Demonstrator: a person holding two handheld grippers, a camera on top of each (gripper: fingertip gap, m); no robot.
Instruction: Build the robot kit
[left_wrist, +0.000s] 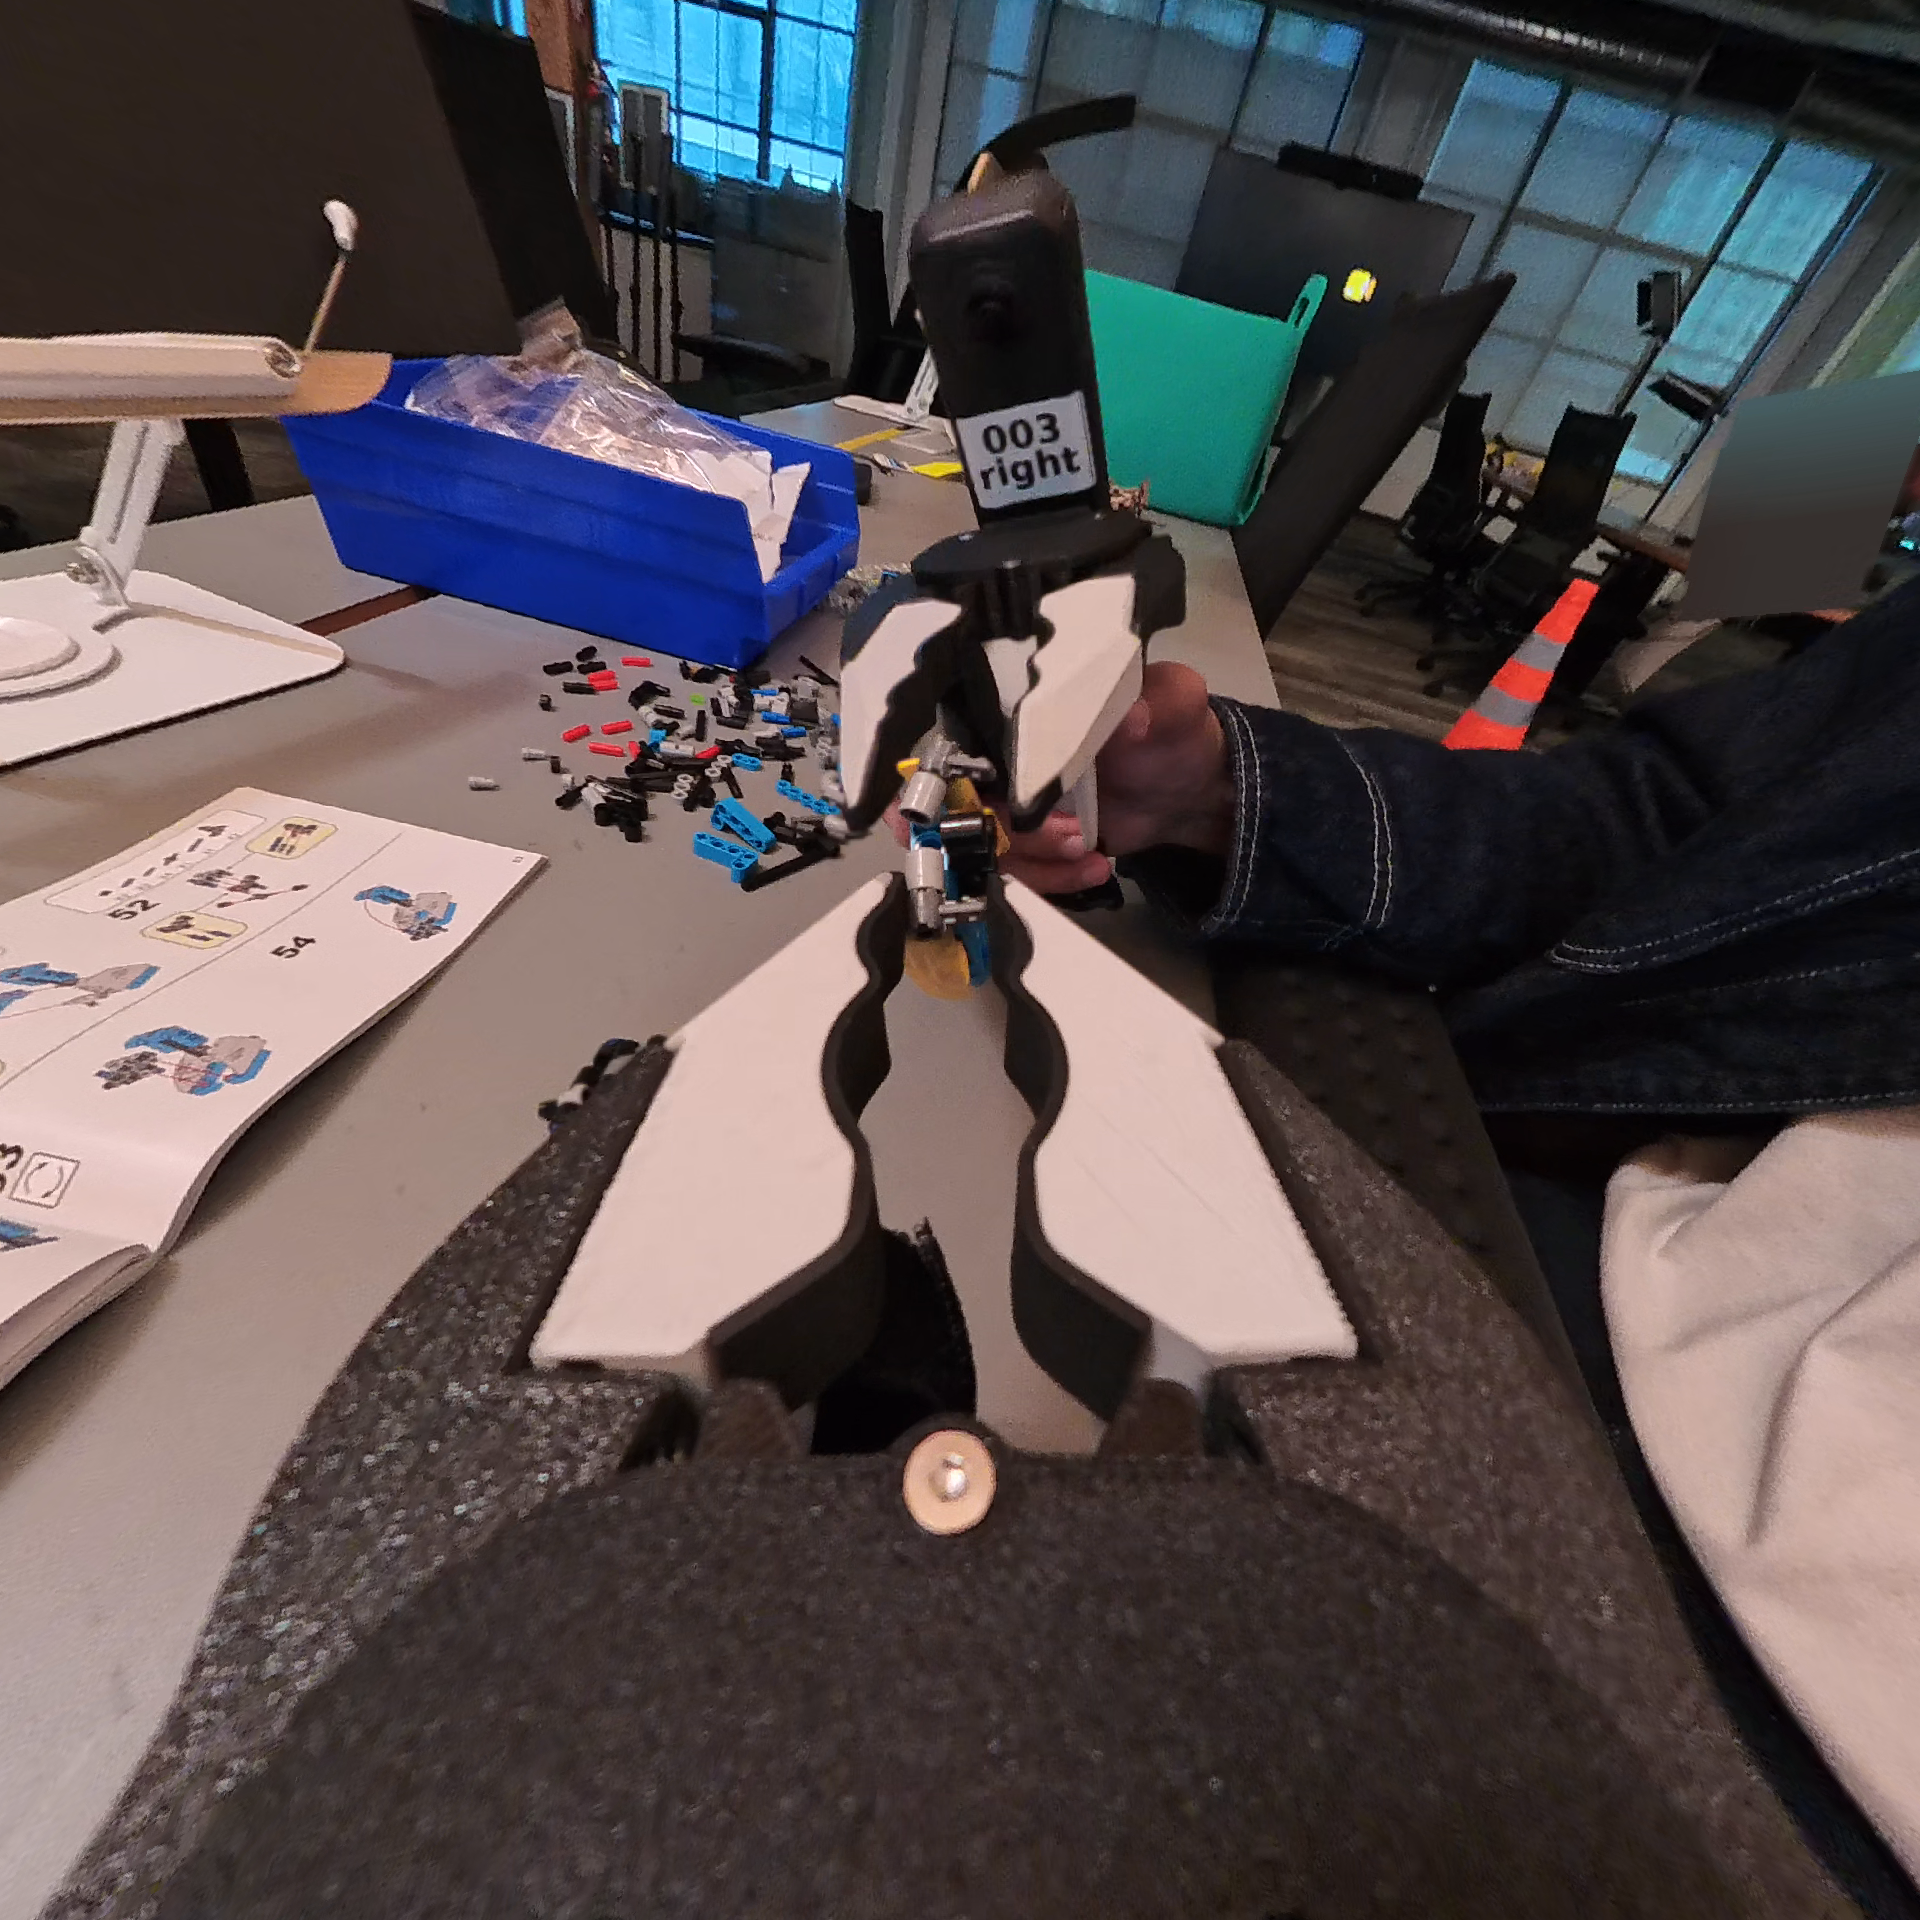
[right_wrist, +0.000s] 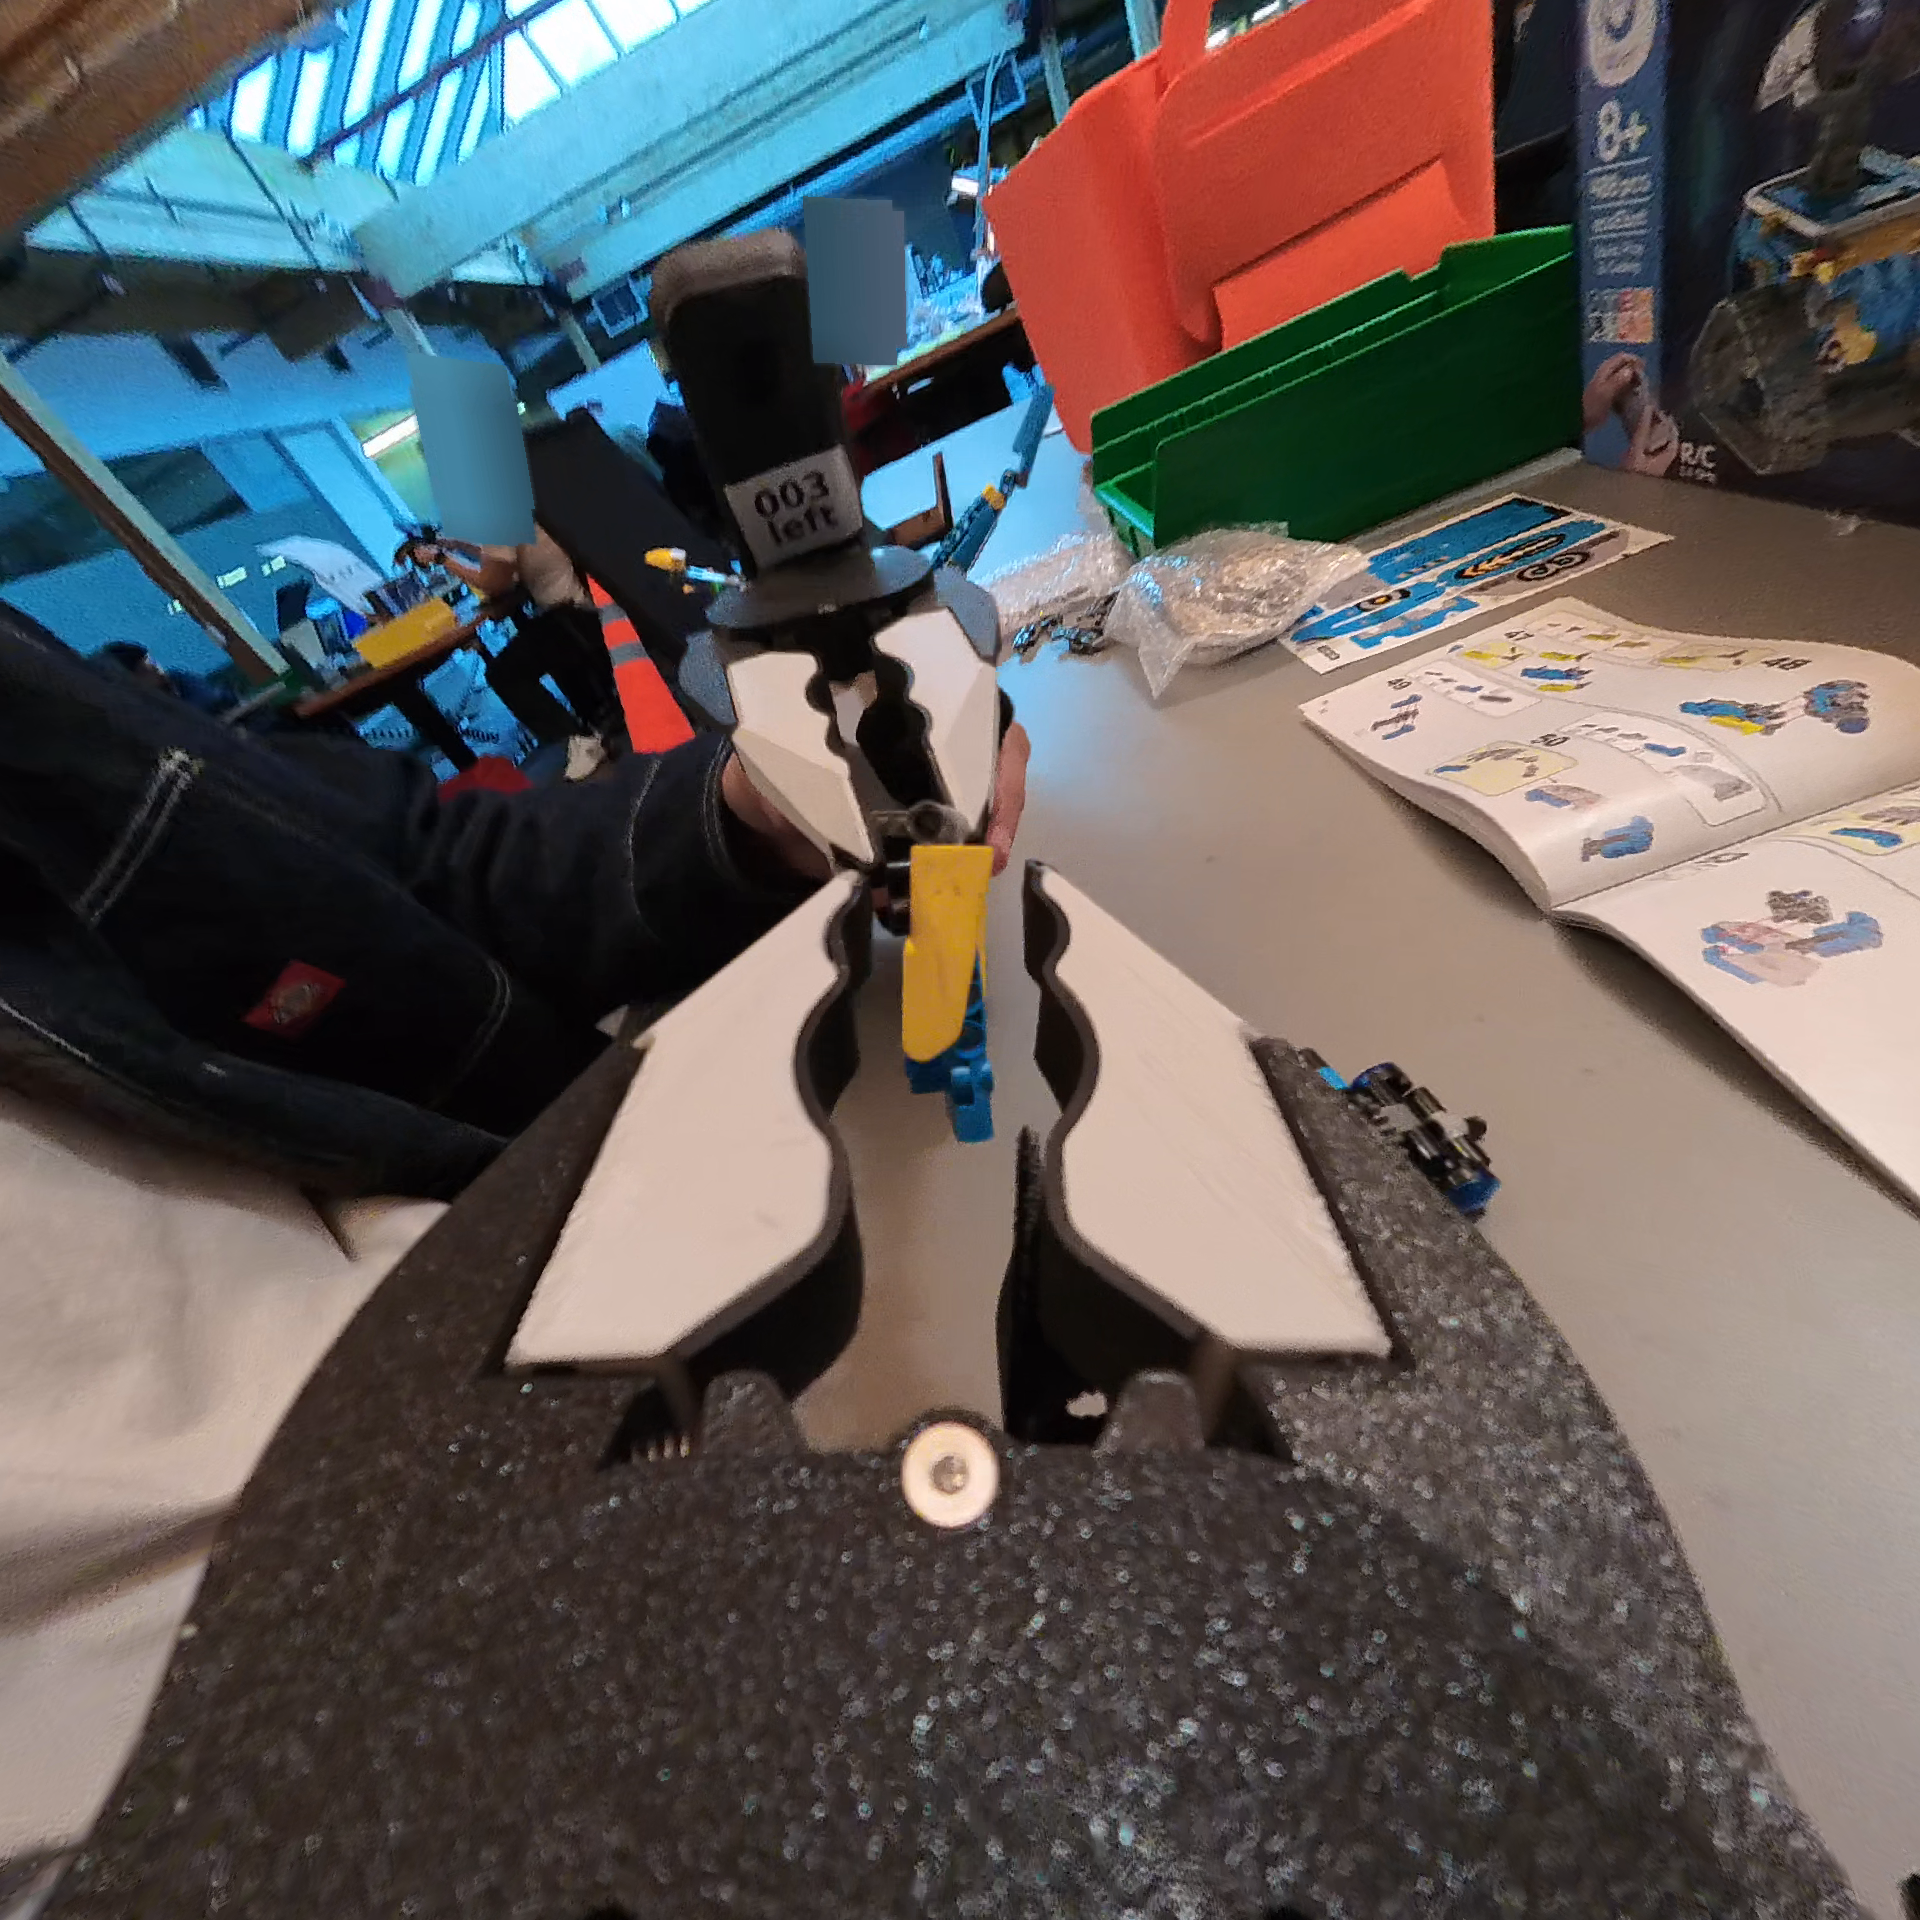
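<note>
Pinching the small brick assembly (left_wrist: 948, 862) at centre frame, your left hand-held gripper (left_wrist: 943, 891) grips its lower end; its long axis runs upright, and your right hand-held gripper (right_wrist: 940, 883) stands spread around it above the surface (left_wrist: 436, 1195)

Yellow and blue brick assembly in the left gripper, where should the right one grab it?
Probably the yellow panel, pinched across its long straight edges, coming head-on from the free blue end; the left gripper holds the assembly by its grey far end.
</note>
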